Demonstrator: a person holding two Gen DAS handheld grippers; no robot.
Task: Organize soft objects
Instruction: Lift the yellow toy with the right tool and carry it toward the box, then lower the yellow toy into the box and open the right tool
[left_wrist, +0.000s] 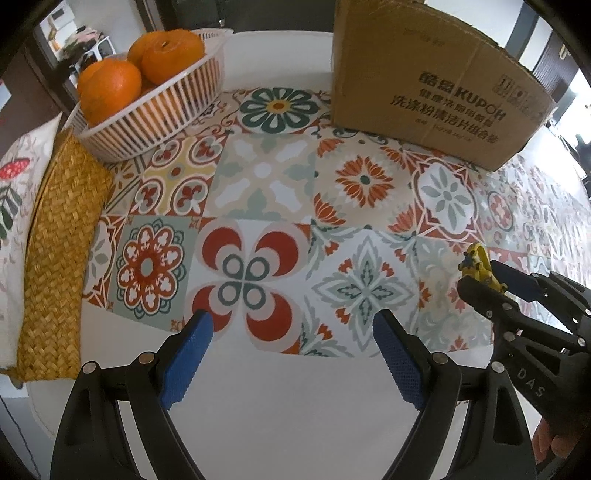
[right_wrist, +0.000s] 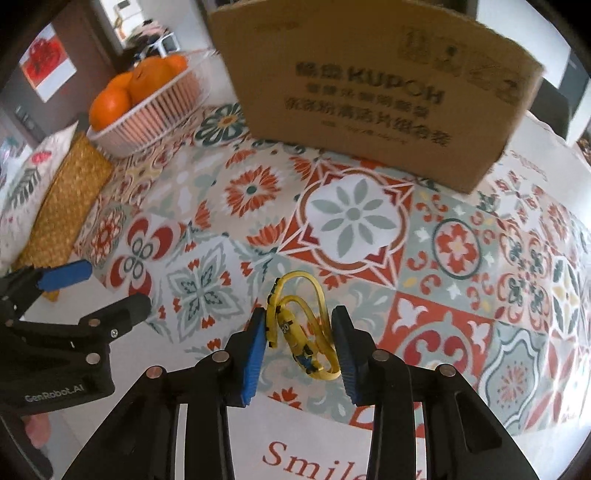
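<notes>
A yellow strap with a small figure print (right_wrist: 303, 325) sits bunched between the fingers of my right gripper (right_wrist: 300, 332), which is shut on it and holds it above the patterned tablecloth (right_wrist: 354, 221). In the left wrist view the same strap (left_wrist: 478, 267) pokes out of the right gripper (left_wrist: 491, 280) at the right edge. My left gripper (left_wrist: 291, 332) is open and empty over the tablecloth (left_wrist: 266, 184); it also shows in the right wrist view (right_wrist: 96, 284) at the left. A cardboard box (left_wrist: 424, 81) stands at the back, also in the right wrist view (right_wrist: 369, 85).
A white basket of oranges (left_wrist: 147, 92) stands back left, also in the right wrist view (right_wrist: 147, 107). A woven straw mat (left_wrist: 59, 251) and a printed cushion (left_wrist: 14, 192) lie along the left edge. The tablecloth's white border with red lettering (right_wrist: 314, 458) is nearest.
</notes>
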